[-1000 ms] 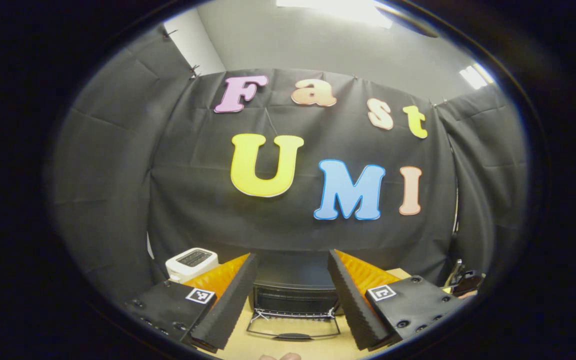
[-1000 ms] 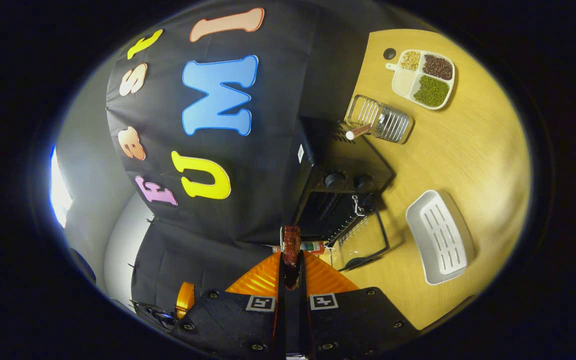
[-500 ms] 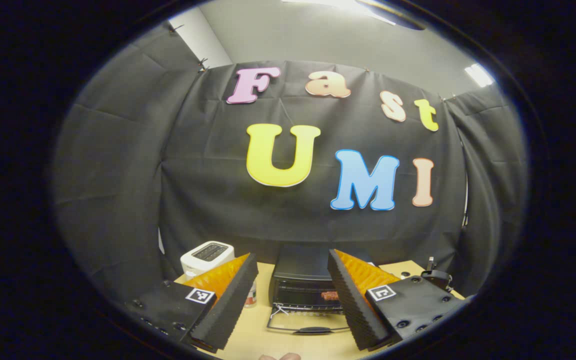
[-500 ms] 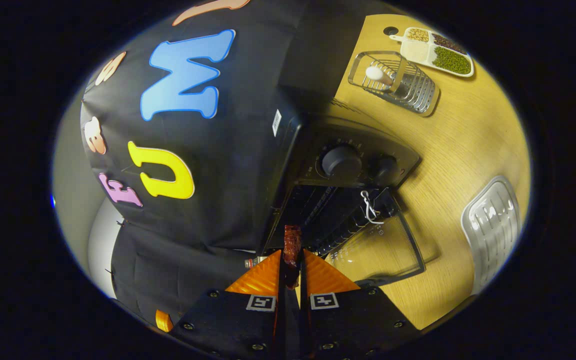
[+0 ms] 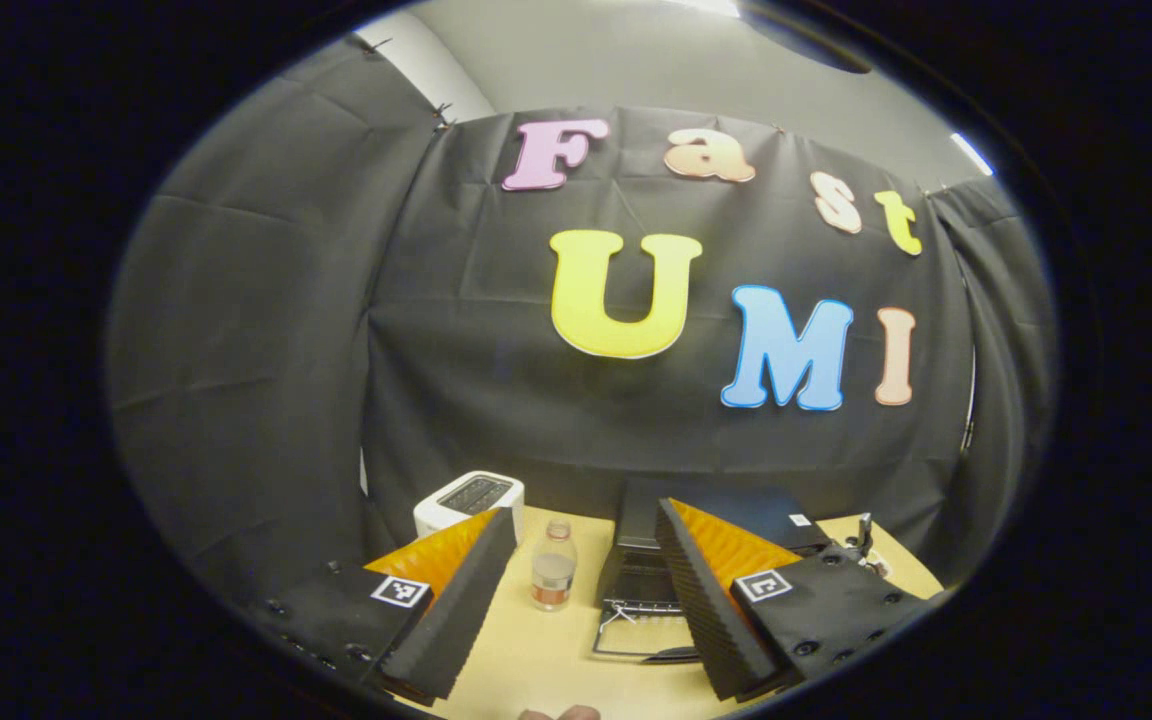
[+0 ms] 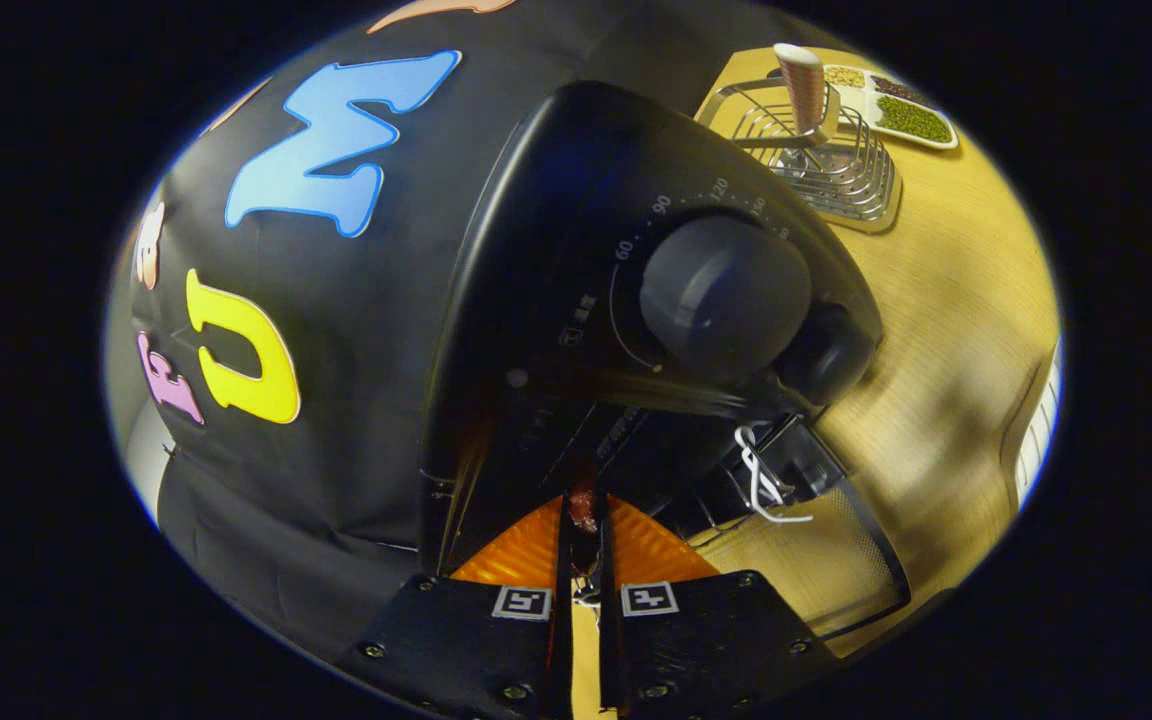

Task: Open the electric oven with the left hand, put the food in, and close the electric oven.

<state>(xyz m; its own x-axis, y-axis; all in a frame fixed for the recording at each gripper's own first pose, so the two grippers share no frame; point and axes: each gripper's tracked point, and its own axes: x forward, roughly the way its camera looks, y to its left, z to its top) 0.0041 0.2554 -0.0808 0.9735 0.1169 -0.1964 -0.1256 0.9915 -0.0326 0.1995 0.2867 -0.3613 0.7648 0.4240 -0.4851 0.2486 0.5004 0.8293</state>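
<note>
My right gripper (image 6: 583, 520) has its jaws drawn almost together on the food (image 6: 582, 503), a thin reddish-brown piece pinched between the fingers, while my left gripper (image 5: 576, 580) hangs back with its jaws spread wide and nothing between them. In the right gripper view the food's tip sits just at the mouth of the electric oven (image 6: 576, 260), below the control panel with its big knob (image 6: 724, 296), and the dark cavity lies straight ahead. The oven door (image 6: 816, 560) is folded down flat over the table (image 6: 946, 300), so I judge the opening step done and the putting-in step in hand. Next I would need to ease the piece further in over the rack, part the fingers to let it drop, and draw the right gripper clear before my left one goes for the door. In the left gripper view the oven stands a little right of centre, partly behind my right-hand finger, with its door handle (image 5: 671, 655) low and near. Beside it are a small bottle (image 5: 553, 579) and a white toaster (image 5: 469, 497); farther right on the table are a wire rack (image 6: 826, 165) and a divided dish (image 6: 901, 105).
</note>
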